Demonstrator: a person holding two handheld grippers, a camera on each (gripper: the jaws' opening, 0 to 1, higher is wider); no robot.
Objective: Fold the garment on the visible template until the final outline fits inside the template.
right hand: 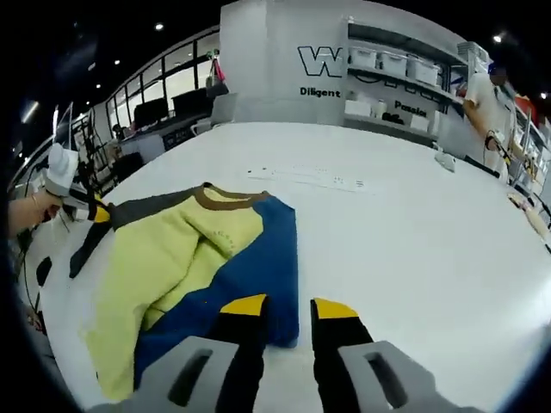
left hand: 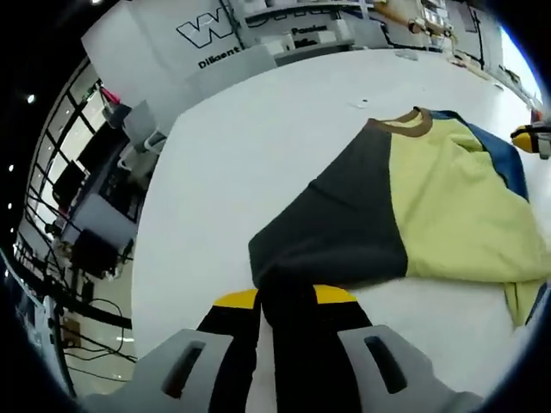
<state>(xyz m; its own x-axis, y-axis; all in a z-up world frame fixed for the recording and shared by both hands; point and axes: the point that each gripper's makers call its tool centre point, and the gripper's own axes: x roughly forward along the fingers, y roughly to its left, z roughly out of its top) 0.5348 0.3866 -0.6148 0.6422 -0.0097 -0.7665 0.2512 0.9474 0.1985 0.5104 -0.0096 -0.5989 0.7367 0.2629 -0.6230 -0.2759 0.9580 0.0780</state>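
Left gripper (left hand: 287,301) clamped on the dark sleeve of the shirt (left hand: 430,206), spread on the table (left hand: 258,129). Right gripper (right hand: 277,311) parted, empty, at the blue edge. Risk: sleeve pulled alone, dragging and bunching the shirt.

I'm looking over a wide white table (right hand: 413,232), glossy under the lights. Behind it, a pale wall (right hand: 284,60) carries big dark lettering, with shelves (right hand: 400,73) of white bins beside it. Off to one side, tall windows (right hand: 168,90) in dark frames, desks and monitors (left hand: 82,185) below them. Small ceiling lights (right hand: 158,27) dot the black ceiling.
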